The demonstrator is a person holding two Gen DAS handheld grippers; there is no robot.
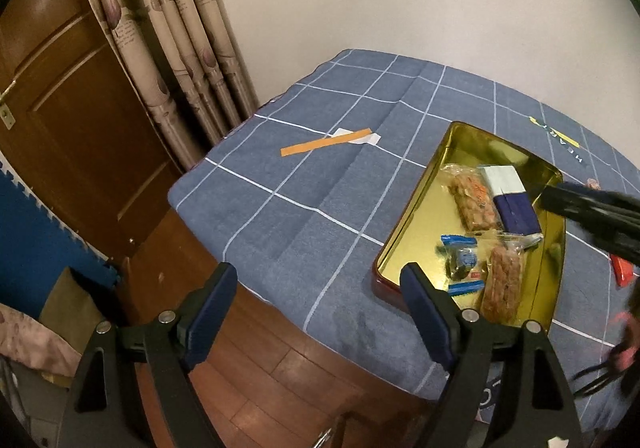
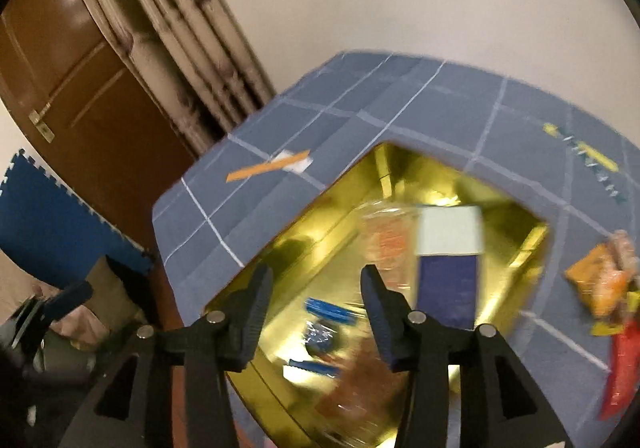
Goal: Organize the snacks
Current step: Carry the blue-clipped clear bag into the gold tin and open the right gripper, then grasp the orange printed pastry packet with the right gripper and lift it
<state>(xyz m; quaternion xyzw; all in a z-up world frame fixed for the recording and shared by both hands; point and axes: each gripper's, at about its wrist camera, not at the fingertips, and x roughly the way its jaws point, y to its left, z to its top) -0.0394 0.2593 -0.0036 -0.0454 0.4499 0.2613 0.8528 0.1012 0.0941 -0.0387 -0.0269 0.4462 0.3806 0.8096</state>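
Left wrist view. My left gripper [image 1: 316,288] stands wide with nothing between its pads, poised over the near left edge of the table [image 1: 280,208], where the blue checked cloth drops off to wooden floor. The gold tin [image 1: 416,224] lies to the right, its near rim just beside my right-hand finger. Inside it are two nut bars [image 1: 476,204], a white-and-navy packet [image 1: 508,196] and a blue-wrapped candy [image 1: 462,258]. The cloth left of the tin is open, bare except for an orange strip [image 1: 326,143] on a white slip near the far edge. My right gripper [image 1: 592,212] enters over the tin's right rim.

Right wrist view (blurred). My right gripper [image 2: 316,296] is partly parted and carries nothing, hanging above the tin [image 2: 280,248]. More snacks [image 2: 604,280] lie on the cloth beyond the tin's right rim, near the table's right edge.
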